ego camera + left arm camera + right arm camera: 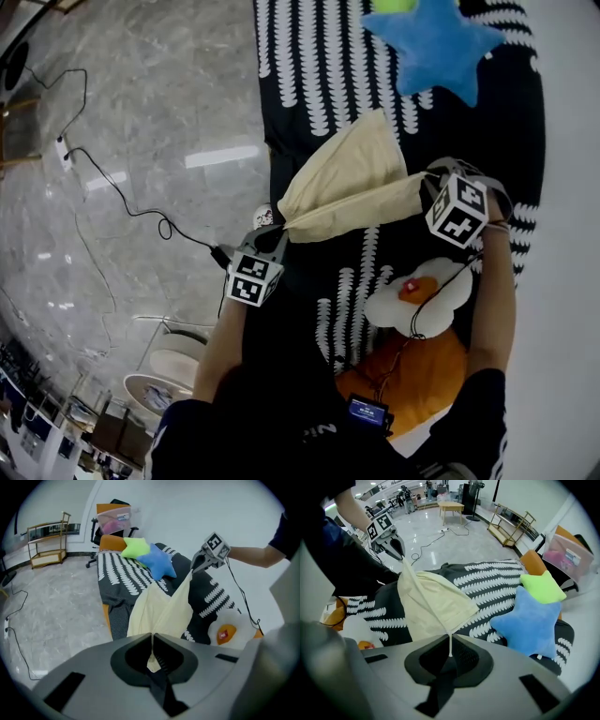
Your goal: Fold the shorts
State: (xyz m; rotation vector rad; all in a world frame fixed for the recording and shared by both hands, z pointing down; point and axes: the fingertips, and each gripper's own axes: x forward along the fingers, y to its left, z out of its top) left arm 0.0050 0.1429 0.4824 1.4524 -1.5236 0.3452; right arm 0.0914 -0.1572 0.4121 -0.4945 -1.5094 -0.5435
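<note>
A large open hall, more studio or lab than home: polished marble floor (pixel 141 103) with loose cables (pixel 119 192), metal shelf racks (pixel 47 540) and a wooden table (pixel 451 507) beyond, and a bed (pixel 487 581) with star cushions (pixel 533 620).

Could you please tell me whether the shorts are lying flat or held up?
Held up: the left tongs and right tongs are each shut on an edge, and the shorts hang stretched between them.

Even, bright overhead light fills my head view, with ceiling lamps glaring in white streaks off the polished floor (pixel 141 112). Shadows are soft. Both gripper views blur in the near foreground, and everything bows toward dark, vignetted fisheye corners.
</note>
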